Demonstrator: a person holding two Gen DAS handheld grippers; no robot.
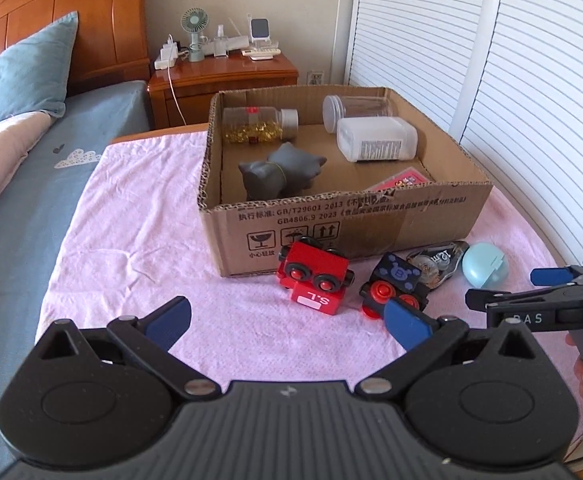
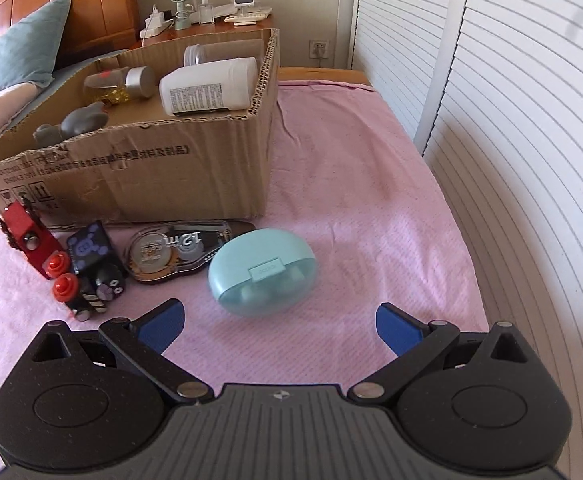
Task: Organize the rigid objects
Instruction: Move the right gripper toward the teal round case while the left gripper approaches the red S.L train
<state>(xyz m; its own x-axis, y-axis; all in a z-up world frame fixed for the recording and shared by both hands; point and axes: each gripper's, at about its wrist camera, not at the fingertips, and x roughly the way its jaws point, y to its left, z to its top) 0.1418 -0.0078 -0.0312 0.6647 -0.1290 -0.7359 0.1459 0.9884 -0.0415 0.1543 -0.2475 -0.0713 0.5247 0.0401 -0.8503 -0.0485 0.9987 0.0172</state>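
Observation:
A cardboard box [image 1: 371, 216] [image 2: 163, 176] stands on a pink cloth and holds a grey figurine [image 1: 279, 170], a jar of gold pieces [image 1: 259, 124], a clear jar [image 1: 357, 108], a white bottle [image 1: 375, 138] and a pink card [image 1: 401, 180]. In front of it lie a red toy wagon [image 1: 313, 278] [image 2: 25, 236], a black toy engine [image 1: 395, 284] [image 2: 91, 272], a correction tape [image 1: 437, 260] [image 2: 175, 252] and a light blue case [image 1: 485, 266] [image 2: 263, 272]. My left gripper [image 1: 287, 320] is open just short of the toys. My right gripper [image 2: 277, 326] [image 1: 503, 286] is open, just short of the blue case.
A bed with a blue pillow [image 1: 23, 68] lies to the left. A wooden nightstand [image 1: 223, 80] with a small fan [image 1: 193, 24] stands behind the box. White louvred doors [image 1: 491, 80] run along the right. Bare pink cloth [image 2: 351, 160] lies right of the box.

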